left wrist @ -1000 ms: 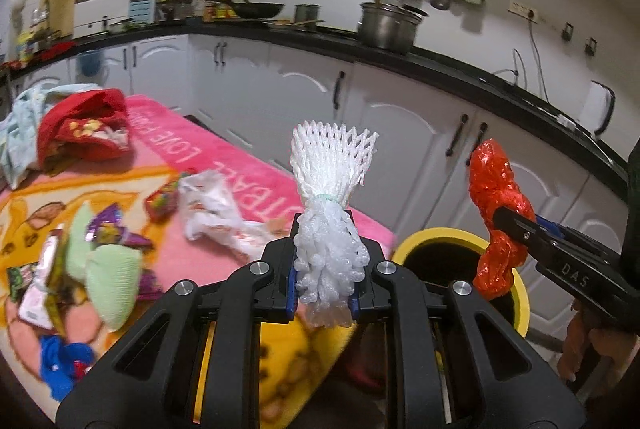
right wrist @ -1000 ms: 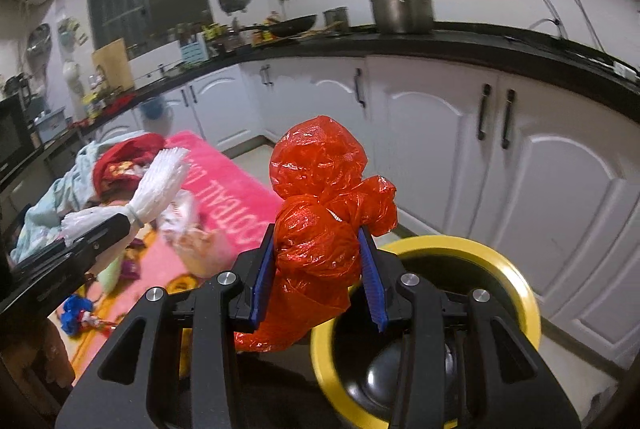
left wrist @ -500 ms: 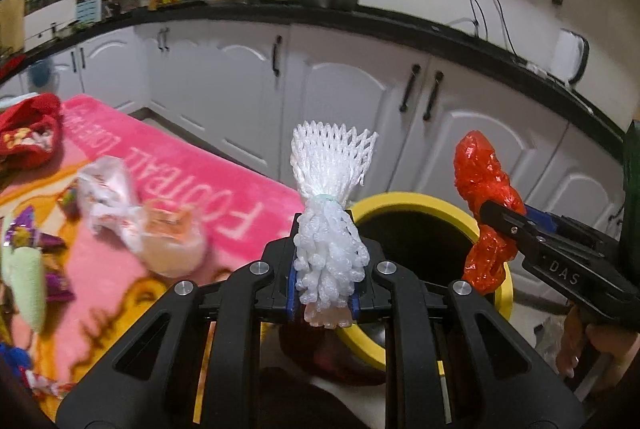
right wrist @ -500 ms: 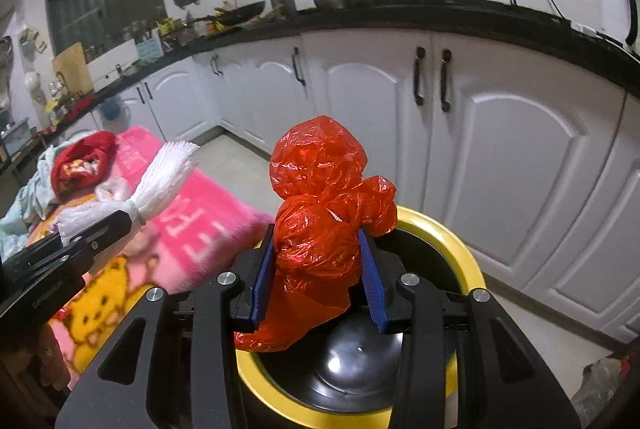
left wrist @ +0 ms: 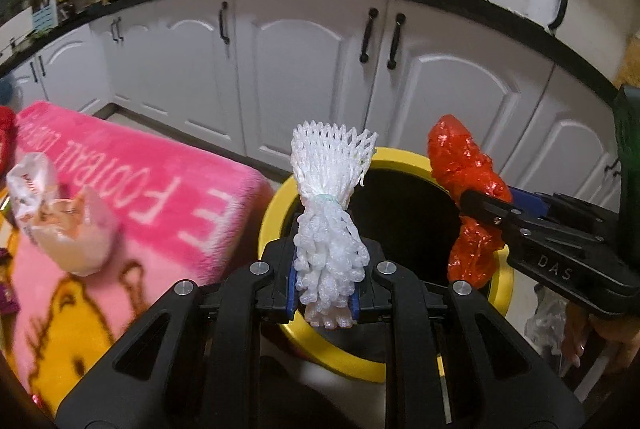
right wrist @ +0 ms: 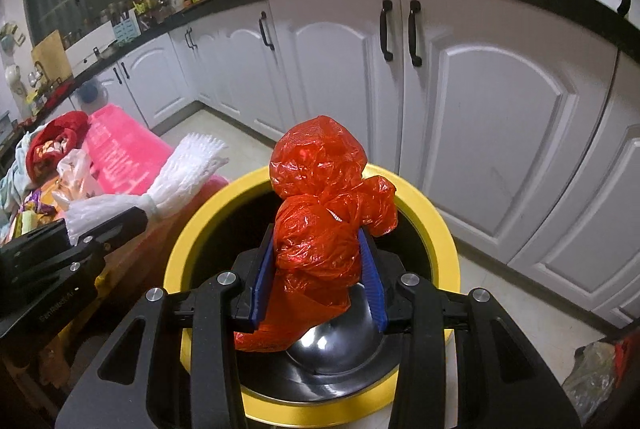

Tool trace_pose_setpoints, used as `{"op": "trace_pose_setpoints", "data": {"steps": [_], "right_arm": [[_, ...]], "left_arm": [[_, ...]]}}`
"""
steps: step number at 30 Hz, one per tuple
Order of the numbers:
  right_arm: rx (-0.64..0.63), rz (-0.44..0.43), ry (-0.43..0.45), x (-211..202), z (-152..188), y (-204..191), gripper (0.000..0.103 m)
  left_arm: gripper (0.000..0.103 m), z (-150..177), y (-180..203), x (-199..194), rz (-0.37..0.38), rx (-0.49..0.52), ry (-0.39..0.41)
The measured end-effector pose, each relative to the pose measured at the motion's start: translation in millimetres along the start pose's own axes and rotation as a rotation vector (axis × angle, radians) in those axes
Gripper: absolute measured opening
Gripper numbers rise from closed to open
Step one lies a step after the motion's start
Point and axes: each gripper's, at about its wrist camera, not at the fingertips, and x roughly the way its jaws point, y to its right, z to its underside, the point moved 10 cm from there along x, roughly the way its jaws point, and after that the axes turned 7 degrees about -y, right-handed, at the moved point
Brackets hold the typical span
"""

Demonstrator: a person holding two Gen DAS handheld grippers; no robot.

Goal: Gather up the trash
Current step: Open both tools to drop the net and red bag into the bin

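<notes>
My left gripper (left wrist: 323, 289) is shut on a white foam fruit net (left wrist: 326, 213), bunched and tied with a band, held over the near left rim of a yellow-rimmed trash bin (left wrist: 394, 159). My right gripper (right wrist: 316, 269) is shut on a crumpled red plastic bag (right wrist: 320, 205) and holds it over the open bin (right wrist: 440, 229), whose shiny metal inside shows below. The red bag (left wrist: 464, 181) and right gripper also show at right in the left wrist view. The foam net (right wrist: 180, 177) shows at left in the right wrist view.
A table with a pink and yellow blanket (left wrist: 132, 189) stands left of the bin, with a crumpled clear bag (left wrist: 64, 221) and more wrappers (right wrist: 44, 165) on it. White kitchen cabinets (right wrist: 480, 109) run behind the bin. A clear bag (right wrist: 592, 381) lies on the floor at right.
Both grippers have moved from beside the table toward the bin, still holding their loads. The bin is now closer and directly below the red bag and the foam net.
</notes>
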Motion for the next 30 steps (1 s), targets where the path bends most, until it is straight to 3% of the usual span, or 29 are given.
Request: {"op": "trace_pose_setpoints", "data": {"steps": [10, 12, 14, 24, 30], "right_arm": [[0.011, -0.004, -0.025, 12.6, 4.5, 10.0, 0.043], [0.016, 0.0, -0.026, 12.8, 4.8, 11.4, 0.044], [0.021, 0.0, -0.026, 14.0, 3.6, 12.3, 0.048], [0.037, 0.023, 0.006, 3.7, -4.7, 19.0, 0.056], [0.032, 0.027, 0.049, -9.6, -13.7, 13.3, 0.063]], "left_arm": [[0.013, 3.1, 6.3, 16.7, 0.021, 0.008, -0.032], [0.018, 3.3, 5.3, 16.7, 0.019, 0.005, -0.034], [0.032, 3.5, 5.0, 15.7, 0.024, 0.0, -0.032], [0.049, 0.9, -3.2, 3.6, 0.023, -0.021, -0.008], [0.067, -3.8, -14.6, -16.1, -0.005, -0.043, 0.027]]}}
